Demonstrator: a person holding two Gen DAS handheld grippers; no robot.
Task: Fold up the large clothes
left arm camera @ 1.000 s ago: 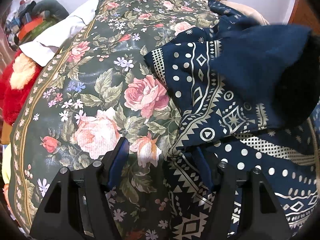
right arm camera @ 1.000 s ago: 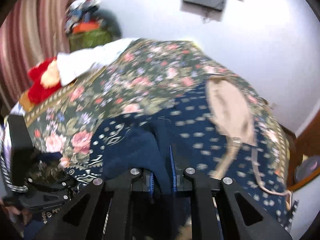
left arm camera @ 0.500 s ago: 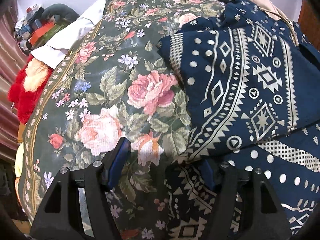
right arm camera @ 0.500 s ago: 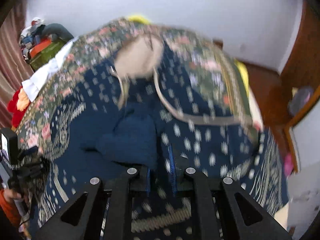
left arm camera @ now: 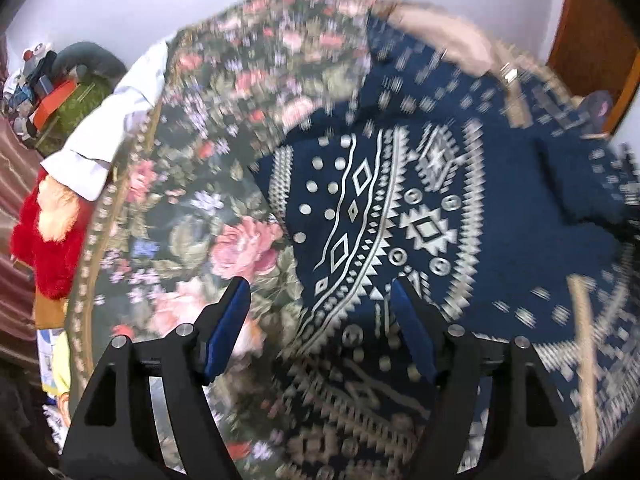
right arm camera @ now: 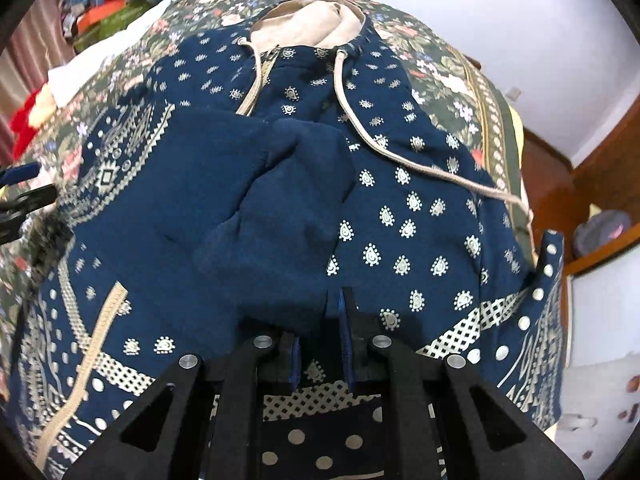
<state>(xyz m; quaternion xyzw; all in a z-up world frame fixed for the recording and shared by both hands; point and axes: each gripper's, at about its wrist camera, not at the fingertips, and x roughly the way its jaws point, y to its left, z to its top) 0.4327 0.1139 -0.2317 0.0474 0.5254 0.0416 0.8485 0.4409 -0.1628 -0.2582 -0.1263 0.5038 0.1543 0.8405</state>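
A large navy hooded garment (right arm camera: 404, 200) with pale prints lies spread on a floral bedspread (left arm camera: 224, 184). Its beige-lined hood (right arm camera: 308, 24) is at the far end, and a drawstring (right arm camera: 400, 156) trails to the right. A plain navy sleeve end (right arm camera: 280, 184) is folded over the garment's front. My right gripper (right arm camera: 320, 320) is shut on its near edge. My left gripper (left arm camera: 320, 296) hovers over the garment's patterned edge (left arm camera: 360, 216); its jaws are opening and grip nothing. It also shows at the far left of the right wrist view (right arm camera: 20, 192).
A white cloth (left arm camera: 116, 136) and a red plush toy (left arm camera: 44, 248) lie along the bed's left side. A cluttered pile (left arm camera: 60, 96) sits in the far left corner. Wooden furniture (right arm camera: 580, 184) stands close on the right.
The right gripper has carried the plain navy sleeve across and down onto the garment's front. The left gripper has lifted back from the patterned edge, its jaws spread wider.
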